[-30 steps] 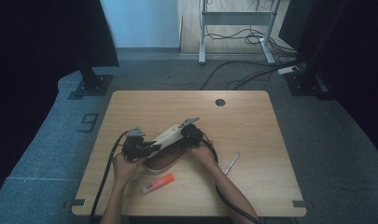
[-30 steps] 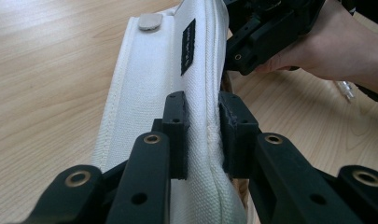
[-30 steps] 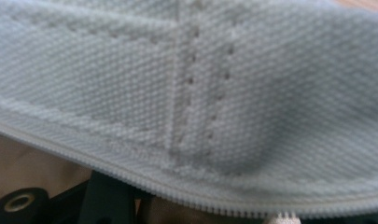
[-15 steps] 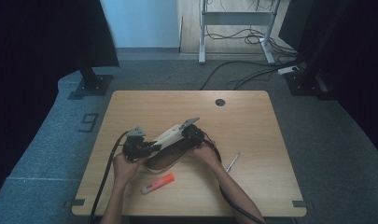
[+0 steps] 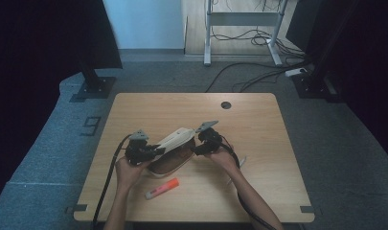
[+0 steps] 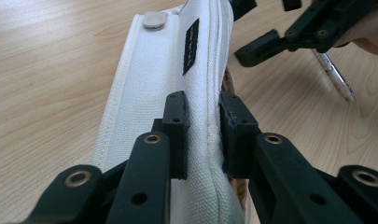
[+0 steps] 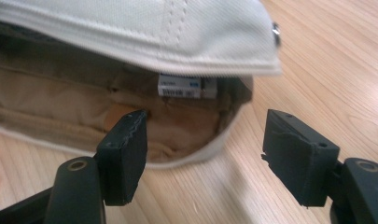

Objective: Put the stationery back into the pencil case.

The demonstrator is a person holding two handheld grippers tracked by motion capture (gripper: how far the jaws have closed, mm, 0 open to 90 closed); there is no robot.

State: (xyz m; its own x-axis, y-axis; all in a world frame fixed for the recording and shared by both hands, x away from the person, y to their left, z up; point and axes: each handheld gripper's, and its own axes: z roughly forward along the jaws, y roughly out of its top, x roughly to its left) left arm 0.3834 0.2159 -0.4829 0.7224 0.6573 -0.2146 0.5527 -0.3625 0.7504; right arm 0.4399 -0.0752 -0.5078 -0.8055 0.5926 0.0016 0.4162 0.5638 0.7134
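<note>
While our left gripper [image 6: 203, 135] clamps the pouch [image 6: 154, 84] flap up and the right gripper's [image 7: 205, 154] jaws have just been opening empty, we judge fetching the marker [image 5: 162, 188] comes next.

Dim high view with dark corners; the table [image 5: 258, 120] is evenly lit, shadows soft. Both gripper views are bright, near jaws blurred, edges slightly stretched.

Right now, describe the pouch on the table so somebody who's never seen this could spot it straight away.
Start at the wooden table and look to its middle, between the two hands. The pouch sits there, cream canvas outside with a tan lining, its flap lifted open by the left gripper. Unlike the slim orange marker and the pen lying near it, it is wide, soft and fabric.
</note>
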